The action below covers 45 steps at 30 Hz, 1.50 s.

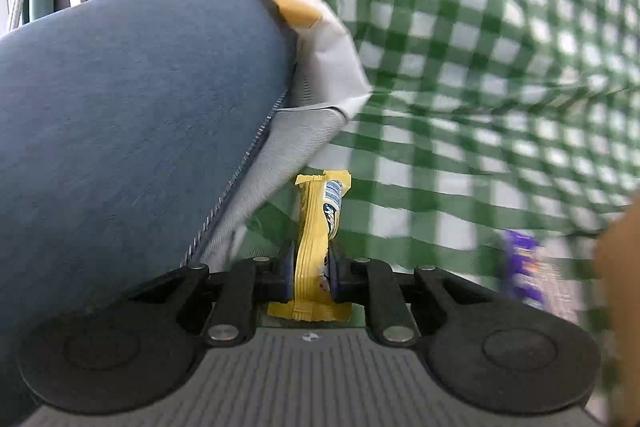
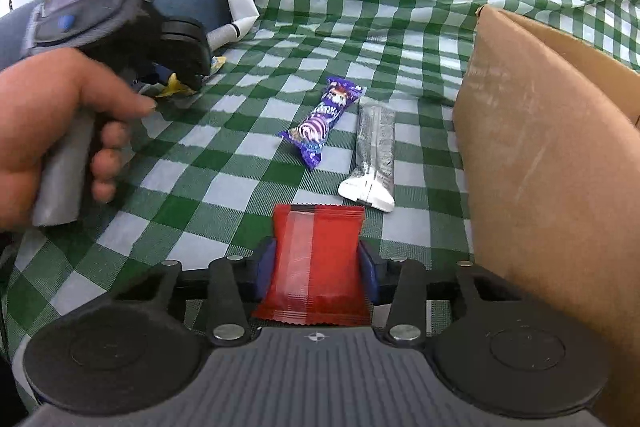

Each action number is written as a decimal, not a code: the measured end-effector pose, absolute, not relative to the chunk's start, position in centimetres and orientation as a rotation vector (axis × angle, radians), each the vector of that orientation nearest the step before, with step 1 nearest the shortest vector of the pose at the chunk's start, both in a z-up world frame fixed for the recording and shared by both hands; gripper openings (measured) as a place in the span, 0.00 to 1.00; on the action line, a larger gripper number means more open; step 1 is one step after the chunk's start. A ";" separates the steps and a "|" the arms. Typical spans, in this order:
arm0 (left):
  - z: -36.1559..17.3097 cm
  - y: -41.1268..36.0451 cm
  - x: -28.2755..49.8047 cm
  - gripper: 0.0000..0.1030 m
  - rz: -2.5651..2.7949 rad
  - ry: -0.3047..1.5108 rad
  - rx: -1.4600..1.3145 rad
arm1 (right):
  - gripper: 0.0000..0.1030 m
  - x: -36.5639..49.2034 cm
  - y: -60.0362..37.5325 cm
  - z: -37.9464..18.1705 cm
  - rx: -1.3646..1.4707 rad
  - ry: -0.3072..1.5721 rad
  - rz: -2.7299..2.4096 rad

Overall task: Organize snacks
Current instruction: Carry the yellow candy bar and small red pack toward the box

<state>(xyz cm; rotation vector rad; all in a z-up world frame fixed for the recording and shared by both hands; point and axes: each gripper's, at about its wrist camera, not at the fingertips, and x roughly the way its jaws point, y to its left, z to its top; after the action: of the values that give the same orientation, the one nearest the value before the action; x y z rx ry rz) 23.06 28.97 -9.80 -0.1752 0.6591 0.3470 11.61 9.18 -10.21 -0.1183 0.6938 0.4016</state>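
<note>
Gripping a yellow snack bar [image 1: 316, 247] edge-on, the left gripper [image 1: 312, 277] could let it slip. The right gripper [image 2: 316, 273] clamps the red packet [image 2: 316, 263]; the cardboard box [image 2: 552, 155] at three o'clock might snag it. Purple and silver snacks wait at twelve.

Left gripper [image 1: 312, 277] clamps yellow snack bar [image 1: 316, 247]; checked cloth [image 1: 480, 87] beneath

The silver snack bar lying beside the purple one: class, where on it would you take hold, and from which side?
Grip the silver snack bar across its narrow width at mid-length, coming down from above. It lies flat on the checked cloth, so its long edges are the only opposed faces. The purple snack to its left and the cardboard box to its right both stand clear of it.
</note>
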 end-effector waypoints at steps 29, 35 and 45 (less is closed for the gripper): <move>-5.6 20.8 2.8 0.17 0.015 0.621 -0.525 | 0.44 -0.5 1.7 -2.4 -0.119 0.534 0.477; -5.0 20.2 2.0 0.17 0.006 0.597 -0.506 | 0.44 0.4 -2.3 1.8 -0.034 0.498 0.485; -5.2 18.9 2.2 0.17 -0.007 0.598 -0.448 | 0.44 -0.1 -6.0 0.9 0.014 0.458 0.464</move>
<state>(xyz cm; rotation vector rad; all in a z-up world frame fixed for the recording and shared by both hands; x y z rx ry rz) 2.22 18.87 -5.24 -0.4481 0.5981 -0.0067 -0.06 -5.99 0.86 0.0138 0.4576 0.4641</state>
